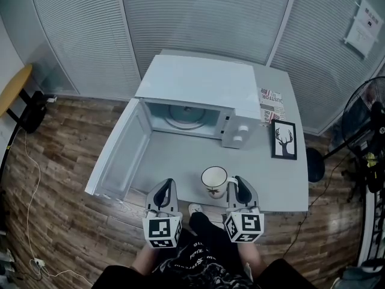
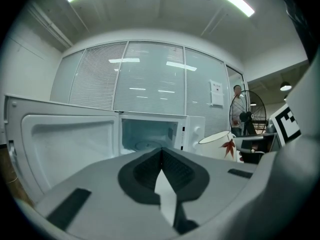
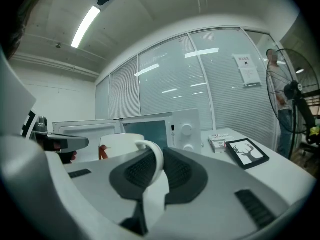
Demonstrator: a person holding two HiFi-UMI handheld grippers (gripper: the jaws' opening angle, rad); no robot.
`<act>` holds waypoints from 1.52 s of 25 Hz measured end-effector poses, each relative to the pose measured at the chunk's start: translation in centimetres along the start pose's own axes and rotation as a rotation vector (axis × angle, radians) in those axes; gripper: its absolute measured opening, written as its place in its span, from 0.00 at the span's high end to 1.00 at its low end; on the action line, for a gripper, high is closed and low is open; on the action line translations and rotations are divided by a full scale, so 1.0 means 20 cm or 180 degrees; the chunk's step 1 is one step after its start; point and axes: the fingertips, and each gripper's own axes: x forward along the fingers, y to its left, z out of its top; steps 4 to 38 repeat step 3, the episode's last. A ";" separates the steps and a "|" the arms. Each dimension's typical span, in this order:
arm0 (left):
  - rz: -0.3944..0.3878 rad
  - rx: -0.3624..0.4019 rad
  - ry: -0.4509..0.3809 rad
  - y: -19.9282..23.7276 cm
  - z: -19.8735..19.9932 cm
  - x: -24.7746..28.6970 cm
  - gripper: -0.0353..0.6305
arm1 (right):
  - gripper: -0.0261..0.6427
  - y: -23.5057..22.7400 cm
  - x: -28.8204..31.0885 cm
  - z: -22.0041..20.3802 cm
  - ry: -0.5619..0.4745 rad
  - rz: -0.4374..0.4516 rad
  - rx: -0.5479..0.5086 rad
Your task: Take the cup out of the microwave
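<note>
The white cup [image 1: 215, 181], with a red leaf print, stands on the grey table [image 1: 174, 158] near its front edge, outside the microwave [image 1: 198, 92]. My right gripper [image 1: 235, 184] sits just right of the cup and is shut on its handle. In the right gripper view the white handle [image 3: 156, 160] runs between the dark pads. My left gripper [image 1: 164, 191] hovers left of the cup, shut with nothing in it; its pads [image 2: 150, 168] meet. The cup [image 2: 219, 144] shows off to that view's right. The microwave door [image 1: 119, 152] hangs wide open and the glass turntable [image 1: 186, 115] inside is bare.
A framed deer picture [image 1: 284, 139] and a small printed box [image 1: 272, 103] lie on the table right of the microwave. A standing fan [image 1: 368, 122] is on the floor at the right. A yellow-topped table [image 1: 13, 88] and cables are at the left.
</note>
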 end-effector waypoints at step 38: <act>-0.0006 -0.0030 0.0001 0.00 0.00 0.01 0.94 | 0.90 0.00 0.01 0.00 0.0010 0.0003 -0.0009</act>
